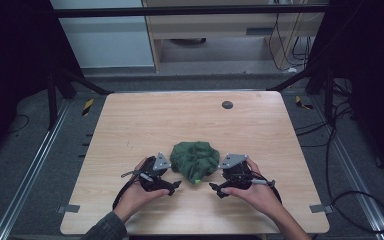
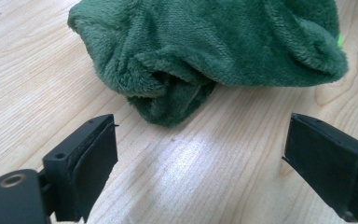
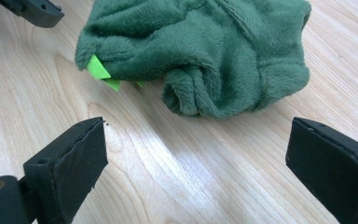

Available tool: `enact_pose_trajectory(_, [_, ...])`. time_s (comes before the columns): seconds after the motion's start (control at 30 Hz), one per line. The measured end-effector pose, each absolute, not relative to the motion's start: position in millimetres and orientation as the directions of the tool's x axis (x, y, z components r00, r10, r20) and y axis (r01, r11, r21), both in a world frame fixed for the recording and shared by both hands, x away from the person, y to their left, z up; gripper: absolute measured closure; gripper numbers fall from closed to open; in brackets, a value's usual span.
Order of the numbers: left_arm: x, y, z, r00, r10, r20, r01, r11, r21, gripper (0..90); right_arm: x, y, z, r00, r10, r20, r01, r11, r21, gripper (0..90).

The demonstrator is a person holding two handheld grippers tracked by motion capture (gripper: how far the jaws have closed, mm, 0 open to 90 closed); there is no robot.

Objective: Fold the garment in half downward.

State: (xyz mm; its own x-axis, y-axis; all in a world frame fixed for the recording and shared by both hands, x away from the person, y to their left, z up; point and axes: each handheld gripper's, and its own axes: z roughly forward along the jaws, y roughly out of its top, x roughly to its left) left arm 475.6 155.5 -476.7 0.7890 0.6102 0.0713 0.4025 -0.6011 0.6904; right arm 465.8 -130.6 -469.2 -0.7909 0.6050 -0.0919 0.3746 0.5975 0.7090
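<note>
Wooden table (image 1: pixel 145 120) bears crumpled green cloth (image 1: pixel 195 158).

The left tongs (image 2: pixel 200 154) stand wide apart and empty above the wooden surface (image 2: pixel 205 177); a crumpled green fleece cloth (image 2: pixel 209 46) lies just beyond them, untouched.

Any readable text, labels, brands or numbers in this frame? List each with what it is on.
None can be read.
Bright green tag on the green plush cloth: blank on the side that shows, no print visible.
Left gripper and right gripper: black jaws and grey plates carry no marking that shows.
Wooden table: bare grain, with a dark round disc that bears no legible sign.
</note>
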Motion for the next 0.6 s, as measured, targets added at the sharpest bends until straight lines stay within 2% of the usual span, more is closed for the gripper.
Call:
enact_pose_trajectory(0.4, [471, 172, -472, 0.782, 0.62, 0.058, 0.417, -0.59, 0.691, 6.5, 457, -152, -460, -0.778, 0.619, -0.111, 0.365, 0.588, 0.722, 5.5])
enact_pose_trajectory(0.6, [470, 194, -469, 0.756, 0.652, 0.057, 0.443, -0.573, 0.689, 6.4, 456, -175, -455, -0.736, 0.666, -0.117, 0.388, 0.559, 0.733, 5.6])
